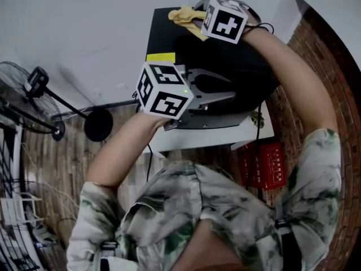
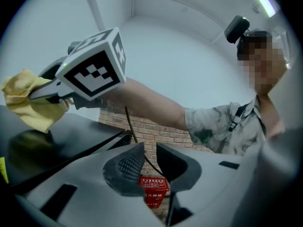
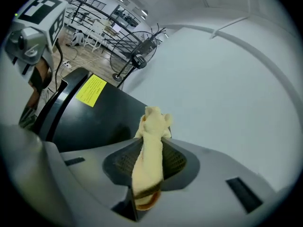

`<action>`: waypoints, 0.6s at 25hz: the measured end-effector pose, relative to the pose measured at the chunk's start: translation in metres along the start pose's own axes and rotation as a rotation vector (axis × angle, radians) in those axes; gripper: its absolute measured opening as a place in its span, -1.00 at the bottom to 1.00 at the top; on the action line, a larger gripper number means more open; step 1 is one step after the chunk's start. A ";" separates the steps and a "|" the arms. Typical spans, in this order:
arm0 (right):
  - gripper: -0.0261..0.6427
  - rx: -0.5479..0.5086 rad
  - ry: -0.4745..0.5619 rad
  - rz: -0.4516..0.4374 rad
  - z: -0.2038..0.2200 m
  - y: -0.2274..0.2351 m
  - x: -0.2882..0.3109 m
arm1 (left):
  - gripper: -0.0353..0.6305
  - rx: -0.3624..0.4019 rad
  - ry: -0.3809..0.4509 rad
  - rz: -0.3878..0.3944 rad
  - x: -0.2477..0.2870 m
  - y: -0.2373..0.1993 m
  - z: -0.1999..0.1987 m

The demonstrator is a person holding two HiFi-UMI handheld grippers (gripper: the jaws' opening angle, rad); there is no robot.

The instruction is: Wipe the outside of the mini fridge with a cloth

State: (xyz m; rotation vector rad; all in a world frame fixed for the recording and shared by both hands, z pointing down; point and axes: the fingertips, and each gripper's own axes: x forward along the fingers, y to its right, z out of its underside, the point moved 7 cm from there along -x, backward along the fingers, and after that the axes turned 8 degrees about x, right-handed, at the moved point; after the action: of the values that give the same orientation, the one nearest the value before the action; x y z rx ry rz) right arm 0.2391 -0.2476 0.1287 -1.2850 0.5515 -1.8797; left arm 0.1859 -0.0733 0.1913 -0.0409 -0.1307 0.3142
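The black mini fridge (image 1: 169,38) stands on a white stand, its glossy top facing me, with a yellow sticker (image 1: 161,56) near its left edge. My right gripper (image 1: 197,17) is shut on a yellow cloth (image 1: 186,17) and holds it at the far edge of the fridge top. In the right gripper view the cloth (image 3: 149,150) is pinched between the jaws of the right gripper (image 3: 151,134), above the fridge top (image 3: 104,117). My left gripper (image 1: 231,89) hovers over the near part of the fridge. Its jaws stand a narrow gap apart in the left gripper view (image 2: 150,157), with nothing between them.
A white wall runs behind the fridge and a brick wall (image 1: 327,66) to the right. A red box (image 1: 265,165) sits low beside the white stand (image 1: 192,140). A floor fan (image 1: 22,95) and a black round base (image 1: 98,124) stand to the left on the wooden floor.
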 end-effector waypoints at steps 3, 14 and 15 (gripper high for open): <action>-0.63 -0.034 -0.006 -0.019 -0.017 -0.007 0.019 | -0.68 -0.006 -0.003 -0.010 -0.004 0.000 0.001; -0.63 0.006 -0.169 -0.008 0.057 0.002 0.027 | -0.68 -0.009 0.002 0.002 0.009 0.003 0.000; -0.63 0.015 -0.185 0.002 0.067 0.006 0.024 | -0.68 -0.008 0.002 0.007 0.012 0.004 0.000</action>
State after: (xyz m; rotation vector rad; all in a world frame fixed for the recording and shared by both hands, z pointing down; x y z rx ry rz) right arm 0.2977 -0.2655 0.1649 -1.4299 0.4406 -1.7379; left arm 0.1964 -0.0660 0.1924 -0.0500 -0.1299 0.3210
